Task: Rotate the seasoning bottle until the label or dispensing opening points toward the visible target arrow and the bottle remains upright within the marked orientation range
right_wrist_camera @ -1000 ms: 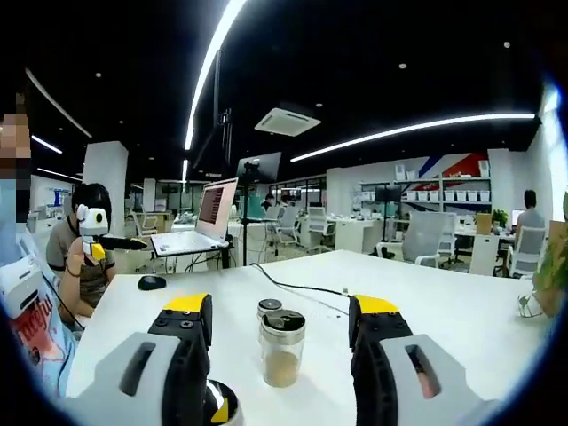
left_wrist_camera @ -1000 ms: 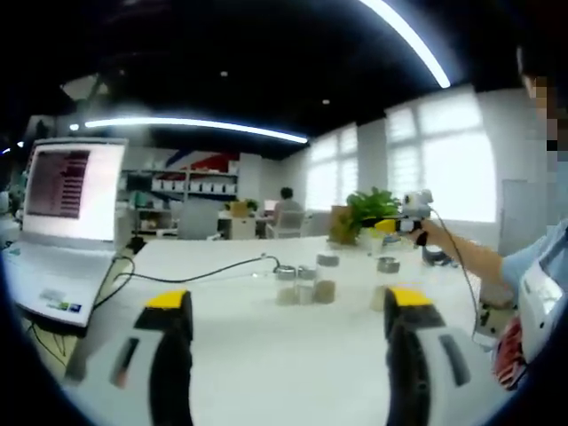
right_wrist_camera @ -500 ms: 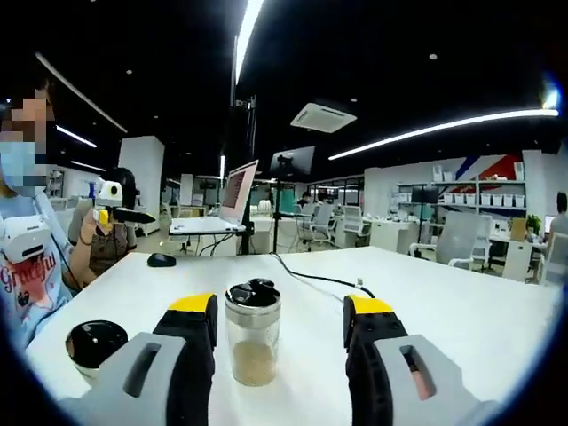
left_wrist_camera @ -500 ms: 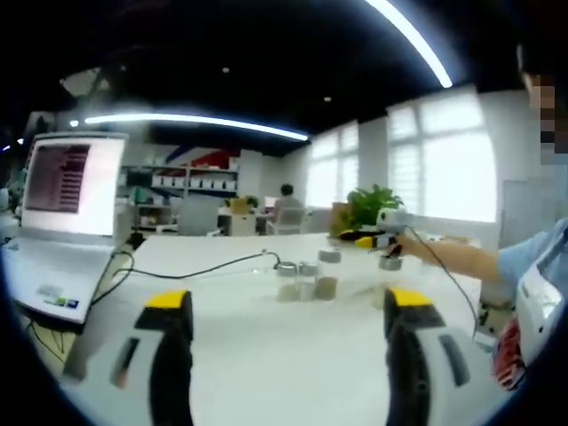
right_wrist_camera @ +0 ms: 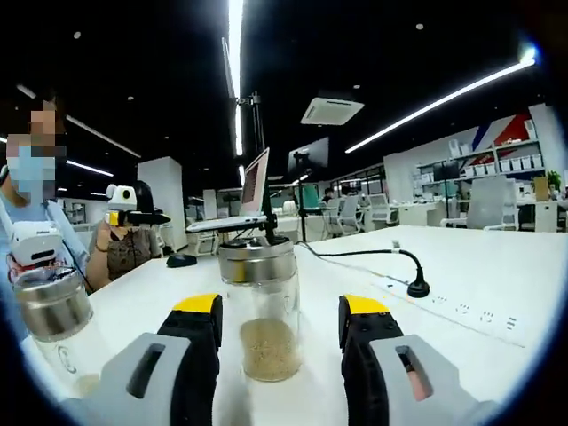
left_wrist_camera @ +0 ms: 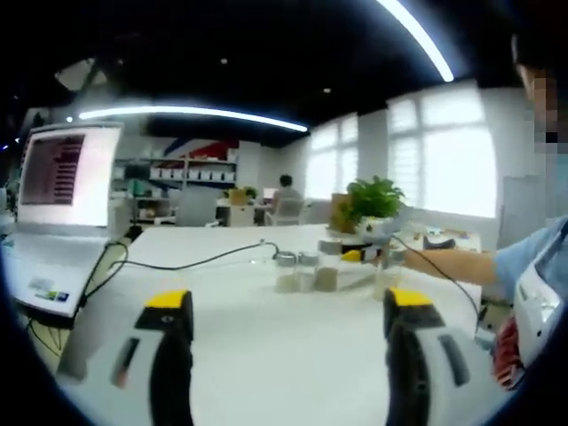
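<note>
While my right gripper (right_wrist_camera: 277, 324) stands with jaws apart on either side of the clear glass seasoning bottle with a steel lid (right_wrist_camera: 259, 306), not touching it, the bottle stands upright on the white desk (right_wrist_camera: 461, 328), long axis vertical; I cannot tell its label's direction. My left gripper (left_wrist_camera: 288, 324) hangs spread well short of it, near the desk edge.
</note>
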The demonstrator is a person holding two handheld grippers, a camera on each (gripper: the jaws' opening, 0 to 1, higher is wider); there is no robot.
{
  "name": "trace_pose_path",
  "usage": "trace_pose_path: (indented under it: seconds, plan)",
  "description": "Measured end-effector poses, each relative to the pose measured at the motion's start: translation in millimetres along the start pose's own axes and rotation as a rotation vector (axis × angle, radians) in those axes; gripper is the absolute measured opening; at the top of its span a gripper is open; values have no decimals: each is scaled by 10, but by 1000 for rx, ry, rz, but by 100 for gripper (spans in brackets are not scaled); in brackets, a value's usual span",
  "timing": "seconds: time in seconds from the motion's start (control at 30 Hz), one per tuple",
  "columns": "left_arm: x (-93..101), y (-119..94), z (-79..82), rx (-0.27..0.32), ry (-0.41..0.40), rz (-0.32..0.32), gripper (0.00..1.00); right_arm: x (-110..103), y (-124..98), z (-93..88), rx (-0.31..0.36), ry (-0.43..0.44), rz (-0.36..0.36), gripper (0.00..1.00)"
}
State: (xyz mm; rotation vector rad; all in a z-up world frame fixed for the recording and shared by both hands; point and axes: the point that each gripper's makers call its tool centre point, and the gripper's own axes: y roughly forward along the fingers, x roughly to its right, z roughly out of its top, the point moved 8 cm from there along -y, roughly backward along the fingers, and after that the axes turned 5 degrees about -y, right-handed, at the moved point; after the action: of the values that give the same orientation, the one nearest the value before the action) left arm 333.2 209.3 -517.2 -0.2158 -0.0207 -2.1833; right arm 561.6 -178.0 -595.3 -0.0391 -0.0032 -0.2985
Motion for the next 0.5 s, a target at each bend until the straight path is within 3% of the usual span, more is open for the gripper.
trace_pose_path:
  seconds: [0.2,0.3,0.5]
  plan:
    - [-11,22,-19,-10,-8,11,94,-11,193,-69,-34,-22,64,50]
    - [-4,18,-3,-6,-8,5,93,-42,244,-69,-20,-22,92,47]
    - [-22,13,6,-9,-7,7,93,-41,285,-71,-22,-55,103,41]
